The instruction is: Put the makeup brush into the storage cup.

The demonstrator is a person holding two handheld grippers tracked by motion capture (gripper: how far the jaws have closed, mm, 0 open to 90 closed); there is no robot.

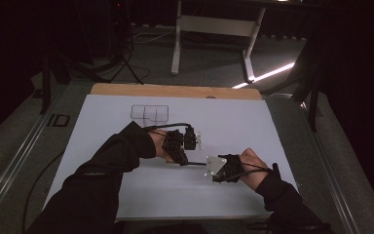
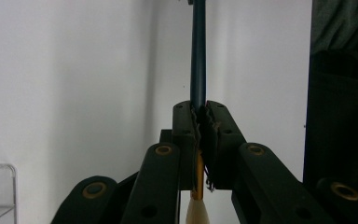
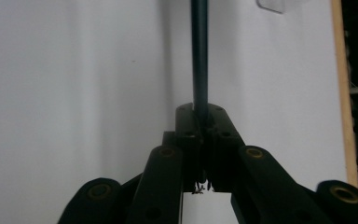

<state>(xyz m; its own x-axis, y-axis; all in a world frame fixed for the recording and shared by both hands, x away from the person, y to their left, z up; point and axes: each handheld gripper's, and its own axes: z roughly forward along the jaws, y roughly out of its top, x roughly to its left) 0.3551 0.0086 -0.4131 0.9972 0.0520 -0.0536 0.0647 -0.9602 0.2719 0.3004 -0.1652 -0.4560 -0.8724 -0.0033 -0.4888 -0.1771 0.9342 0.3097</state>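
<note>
The pencil (image 2: 198, 70), a thin dark blue shaft with a bare wooden end, is what I have in both tools at once; it hangs level just above the white table sheet (image 1: 126, 195), between the two hands near the middle of the table. In the left gripper view my left gripper (image 2: 199, 112) has its jaws pinched tight on the shaft, with the wooden end (image 2: 196, 212) poking back between the arms of the tool. In the right gripper view my right gripper (image 3: 200, 112) is clamped on the same shaft, which runs on ahead of the jaws.

From the high view, my left forearm comes in diagonally from the lower left, sleeve dark, with the left gripper (image 1: 181, 146) pointing down and to the right. My right hand (image 1: 253, 163) comes in from the lower right, its tool (image 1: 209, 165) facing left toward the other, the two close together.

A clear divided tray (image 1: 149, 113) sits well apart toward the far side of the sheet; it looks empty to me, though the dim view makes that hard to confirm.
</note>
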